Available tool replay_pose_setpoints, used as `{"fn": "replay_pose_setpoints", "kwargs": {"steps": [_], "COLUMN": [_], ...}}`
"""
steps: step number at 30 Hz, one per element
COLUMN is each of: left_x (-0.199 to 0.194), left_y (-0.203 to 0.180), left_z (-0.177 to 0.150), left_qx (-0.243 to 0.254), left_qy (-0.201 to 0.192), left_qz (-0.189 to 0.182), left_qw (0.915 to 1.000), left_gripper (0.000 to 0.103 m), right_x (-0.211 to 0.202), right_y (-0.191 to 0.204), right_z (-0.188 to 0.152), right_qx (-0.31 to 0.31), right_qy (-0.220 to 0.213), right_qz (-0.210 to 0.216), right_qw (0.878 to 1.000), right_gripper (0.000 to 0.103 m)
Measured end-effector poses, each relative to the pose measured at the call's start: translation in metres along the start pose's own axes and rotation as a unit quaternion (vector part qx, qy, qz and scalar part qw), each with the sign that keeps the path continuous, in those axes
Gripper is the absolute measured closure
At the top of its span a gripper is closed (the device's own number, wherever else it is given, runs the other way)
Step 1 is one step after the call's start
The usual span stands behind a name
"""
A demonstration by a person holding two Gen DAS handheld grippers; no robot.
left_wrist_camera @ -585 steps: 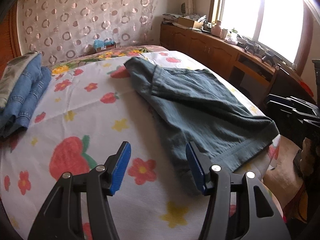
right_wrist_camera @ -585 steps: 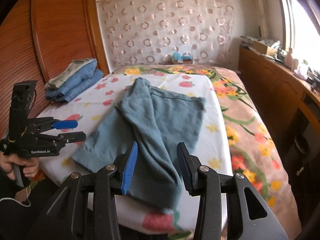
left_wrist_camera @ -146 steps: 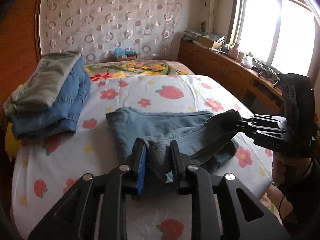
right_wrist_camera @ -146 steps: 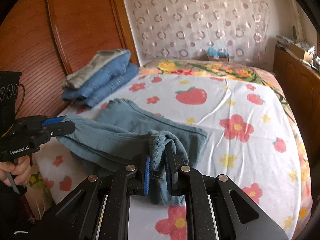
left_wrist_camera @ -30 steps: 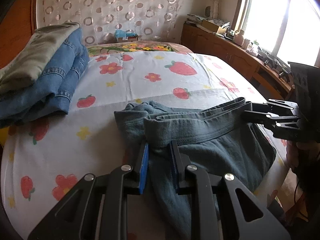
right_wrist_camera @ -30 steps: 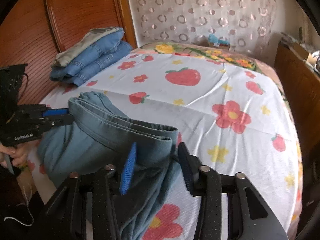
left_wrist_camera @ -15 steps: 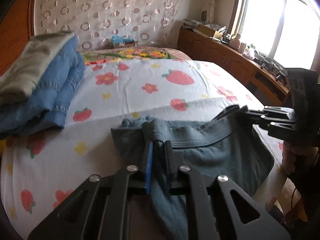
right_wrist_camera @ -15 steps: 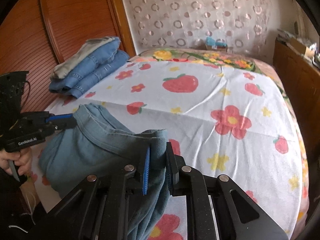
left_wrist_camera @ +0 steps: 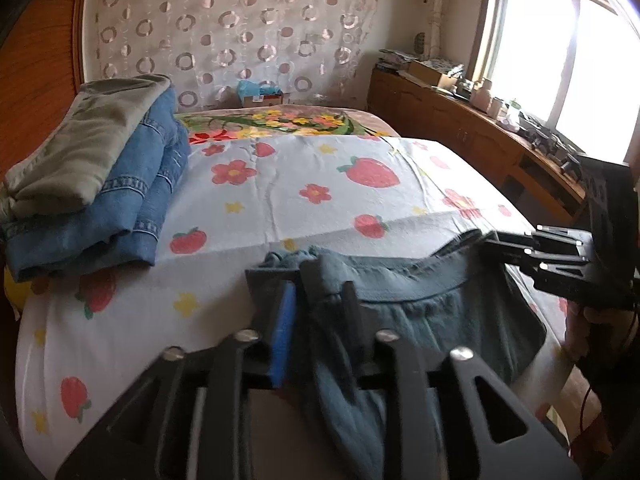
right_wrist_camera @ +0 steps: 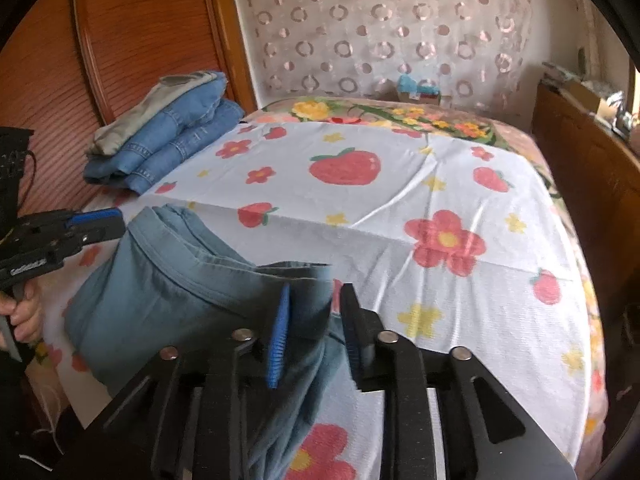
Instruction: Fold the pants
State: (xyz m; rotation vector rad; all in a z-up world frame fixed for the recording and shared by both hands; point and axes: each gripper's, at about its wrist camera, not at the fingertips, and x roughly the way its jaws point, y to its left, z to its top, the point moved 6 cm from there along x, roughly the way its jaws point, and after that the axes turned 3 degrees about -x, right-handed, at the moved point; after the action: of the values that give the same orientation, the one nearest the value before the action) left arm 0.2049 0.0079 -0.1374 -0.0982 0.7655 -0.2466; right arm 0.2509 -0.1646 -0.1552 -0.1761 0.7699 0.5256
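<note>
Your folded grey-blue cotton pants lie at the near edge of the bed, on its white sheet printed with red strawberries and flowers, with part of the cloth hanging over the edge toward you. Your left hand-held gripper has one end of the folded waistband between its blue-padded fingers; its jaws are opening, and a gap shows beside the cloth, so it is not pinching the fabric. Your right hand-held gripper straddles the other end of the same fold, and its jaws are opening too, the pants between the pads but loose. At the far left of the bed, against the reddish wooden headboard, sits a stack of folded blue denim jeans with a folded grey-green garment on top, well apart from the pants.
</note>
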Motion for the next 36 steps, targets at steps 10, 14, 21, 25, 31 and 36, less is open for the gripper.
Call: {"fn": "replay_pose_setpoints", "kwargs": {"steps": [10,14,21,25,31,36], "left_x": [-0.006,-0.006,-0.005,-0.005,-0.004,-0.004], "left_y": [-0.012,-0.010,-0.010,-0.004,-0.004,-0.004], "left_z": [-0.042,-0.050,-0.054,-0.055,-0.056,-0.056], "left_qx": [0.008,0.013,0.020,0.002,0.009,0.011], "left_qy": [0.032,0.034,0.025,0.020,0.015,0.010], "left_qz": [-0.009,-0.002,0.013,0.007,0.011,0.010], "left_qw": [0.9994,0.9993,0.9994,0.9998,0.9998,0.9998], "left_gripper": [0.063,0.063,0.055,0.049,0.049,0.048], "right_x": [-0.042,-0.056,-0.066,-0.058,-0.055,-0.067], "right_y": [0.010,0.015,0.019,0.022,0.029,0.023], "right_z": [-0.036,-0.051,-0.074,-0.078,-0.083,-0.080], "right_qx": [-0.003,0.002,0.004,0.006,-0.001,-0.002], "right_qy": [0.000,0.002,0.013,0.021,0.022,-0.003], "right_qz": [0.021,0.033,0.040,0.044,0.062,0.046], "right_qw": [1.000,0.999,0.999,0.999,0.998,0.999], "right_gripper": [0.070,0.070,0.070,0.070,0.090,0.100]}}
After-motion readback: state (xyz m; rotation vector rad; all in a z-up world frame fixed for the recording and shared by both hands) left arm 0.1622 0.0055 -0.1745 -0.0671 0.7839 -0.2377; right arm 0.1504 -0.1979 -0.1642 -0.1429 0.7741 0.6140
